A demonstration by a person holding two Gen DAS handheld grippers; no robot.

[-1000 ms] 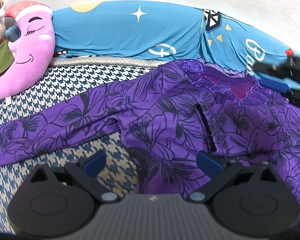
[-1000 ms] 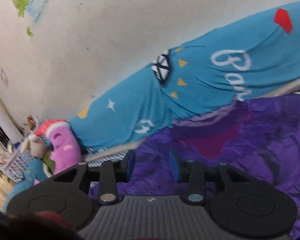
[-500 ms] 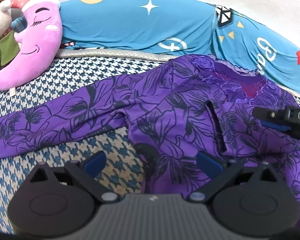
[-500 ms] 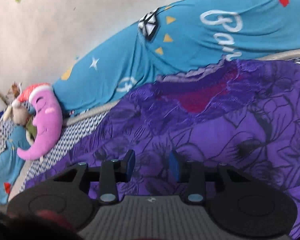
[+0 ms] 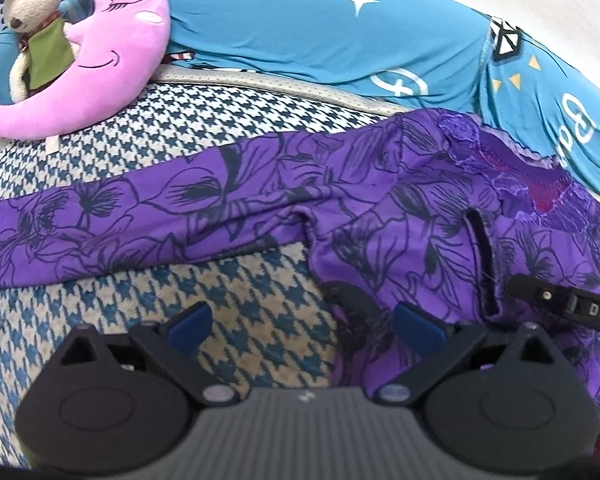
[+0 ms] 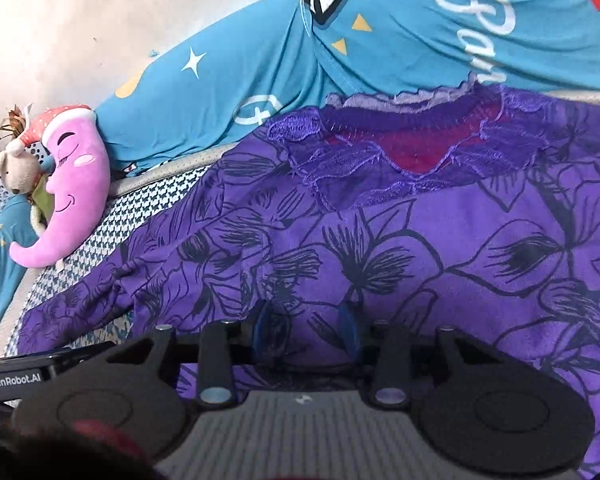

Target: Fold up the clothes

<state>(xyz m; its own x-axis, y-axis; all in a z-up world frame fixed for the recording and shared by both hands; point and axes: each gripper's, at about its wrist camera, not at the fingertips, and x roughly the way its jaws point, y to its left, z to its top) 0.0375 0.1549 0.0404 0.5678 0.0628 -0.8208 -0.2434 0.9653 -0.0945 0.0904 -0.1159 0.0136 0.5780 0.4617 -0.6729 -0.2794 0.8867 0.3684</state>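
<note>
Now the right hand-held gripper [image 6: 309, 326] pinches the purple blouse [image 6: 420, 248]; left hand-held gripper [image 5: 304, 322] spread.

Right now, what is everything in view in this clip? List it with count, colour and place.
Top: one, purple with dark flower print and lace neckline, spread flat on the bed, one sleeve stretched out sideways.
Bed cover: one, blue and white houndstooth, under the top.
Bedding: blue with stars and white lettering, bunched along the wall beyond the top.
Moon pillow: one, pink with a smiling face, at the far corner of the bed.
Plush animal: one, beige in a green vest, leaning on the moon pillow.
Left tongs: black with blue pads, open, over the top's side edge.
Right tongs: black, on the top's body, fabric bunched between the fingers.
</note>
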